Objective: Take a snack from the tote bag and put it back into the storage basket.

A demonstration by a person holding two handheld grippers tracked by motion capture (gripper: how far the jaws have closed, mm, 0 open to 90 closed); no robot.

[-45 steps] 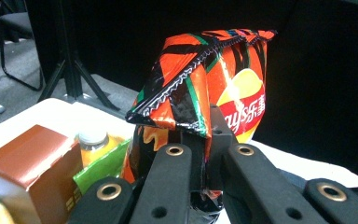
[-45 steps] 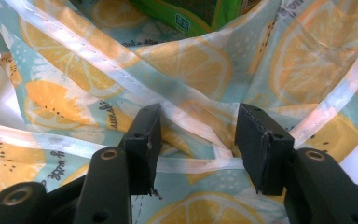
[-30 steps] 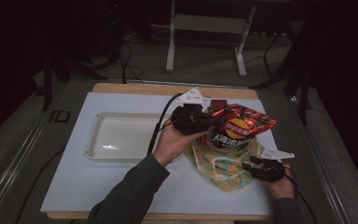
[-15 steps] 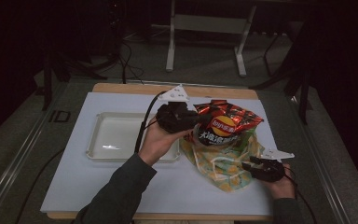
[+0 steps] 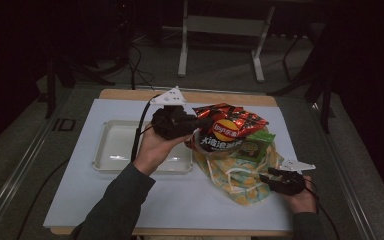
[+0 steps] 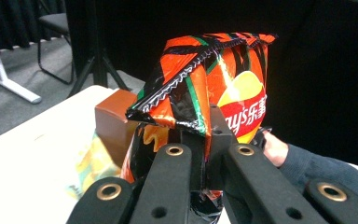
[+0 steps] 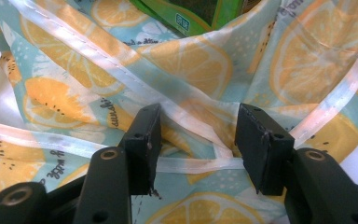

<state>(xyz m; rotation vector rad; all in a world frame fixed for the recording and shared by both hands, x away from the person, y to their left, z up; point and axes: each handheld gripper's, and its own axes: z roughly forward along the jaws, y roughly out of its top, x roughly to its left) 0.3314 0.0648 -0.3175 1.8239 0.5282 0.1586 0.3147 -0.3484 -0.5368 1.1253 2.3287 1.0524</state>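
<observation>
Here, the chip bag (image 5: 228, 131) is clamped at its lower edge by the left gripper (image 6: 204, 154), fingers together on the foil, and is held tilted above the mouth of the fruit-print bag (image 5: 240, 180), w/ its bottom end low at the opening. A green box (image 5: 252, 146) and a brown box (image 6: 116, 122) are seen just beside the chips, inside the print bag. The right gripper (image 7: 196, 140) is laid on the near side of the print bag; its fingers are kept apart, w/ fabric and a white strap (image 7: 193, 164) between them, not pinched. A white tray (image 5: 111, 148) is seen on the desk (image 5: 180, 200), left of the bags, partly covered by the left hand.
</observation>
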